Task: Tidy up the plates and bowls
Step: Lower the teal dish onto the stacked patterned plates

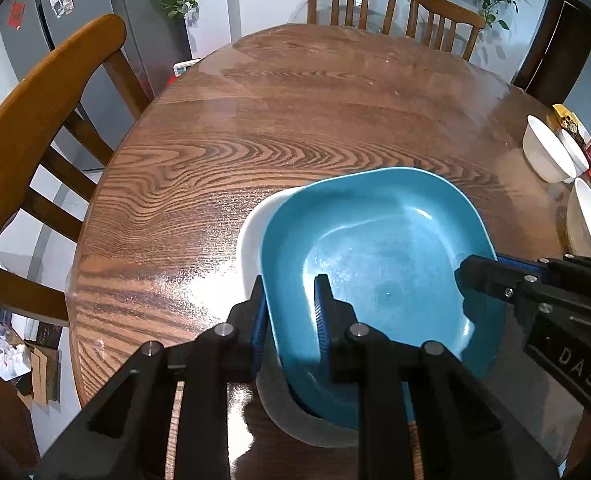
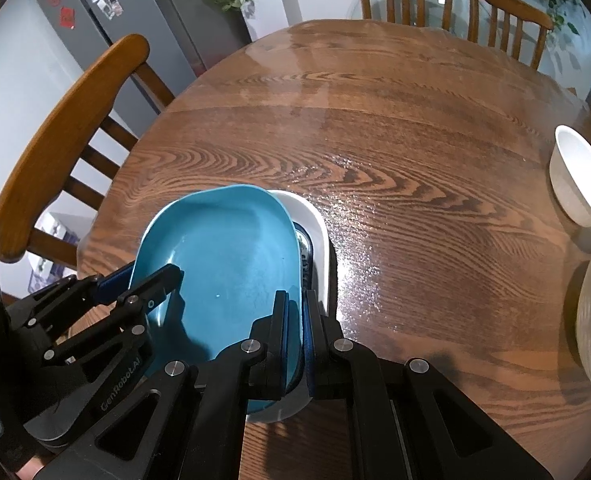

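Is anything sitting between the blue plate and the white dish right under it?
Nothing visible. The blue plate sits just over the white dish, with both tongs clamped on its opposite rims; the contact underneath is hidden.

A glossy blue squarish plate [image 1: 379, 248] sits tilted over a white plate [image 1: 251, 232] near me; white bowls [image 1: 545, 152] stand far right on my table.

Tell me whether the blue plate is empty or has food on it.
Empty. The blue plate shows only a bare glossy inside in both wrist views, apart from the fingers of the left gripper and right gripper gripping its rim.
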Demonstrator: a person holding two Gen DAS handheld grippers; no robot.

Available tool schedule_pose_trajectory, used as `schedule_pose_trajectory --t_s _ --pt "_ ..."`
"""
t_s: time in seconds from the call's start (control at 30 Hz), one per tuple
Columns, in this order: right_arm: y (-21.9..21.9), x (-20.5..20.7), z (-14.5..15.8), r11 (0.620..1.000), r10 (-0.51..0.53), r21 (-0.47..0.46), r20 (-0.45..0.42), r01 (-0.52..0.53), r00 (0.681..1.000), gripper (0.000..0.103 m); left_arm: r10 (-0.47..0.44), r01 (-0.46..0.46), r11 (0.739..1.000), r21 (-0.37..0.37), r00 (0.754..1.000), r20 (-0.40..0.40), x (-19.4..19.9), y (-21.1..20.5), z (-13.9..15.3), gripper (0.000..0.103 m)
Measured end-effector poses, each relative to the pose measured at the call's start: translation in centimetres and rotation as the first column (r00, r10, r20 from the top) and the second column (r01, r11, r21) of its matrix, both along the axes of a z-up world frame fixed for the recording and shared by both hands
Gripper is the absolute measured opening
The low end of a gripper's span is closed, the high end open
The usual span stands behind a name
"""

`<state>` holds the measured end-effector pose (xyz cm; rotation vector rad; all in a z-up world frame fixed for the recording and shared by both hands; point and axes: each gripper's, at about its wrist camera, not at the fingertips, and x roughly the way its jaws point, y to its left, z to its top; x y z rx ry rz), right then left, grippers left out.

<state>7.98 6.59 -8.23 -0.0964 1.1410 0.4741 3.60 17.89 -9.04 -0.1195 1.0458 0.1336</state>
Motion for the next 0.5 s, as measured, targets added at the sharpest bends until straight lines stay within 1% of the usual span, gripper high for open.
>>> schedule_pose_trajectory --t_s 0.23,0.5 --pt "-0.04 0.01 -0.27 1.000 -0.007 -0.012 -0.007 0.007 1.000 0.008 -0.009 0.009 1.000 0.009 1.000 -0.008 0.08 -0.10 -0.22 0.019" --pt "-0.29 0.10 -0.45 1.000 -0.015 -0.004 -0.017 0.015 1.000 0.008 -0.010 0.010 1.000 0.016 1.000 -0.011 0.12 -0.16 -0.38 0.019"
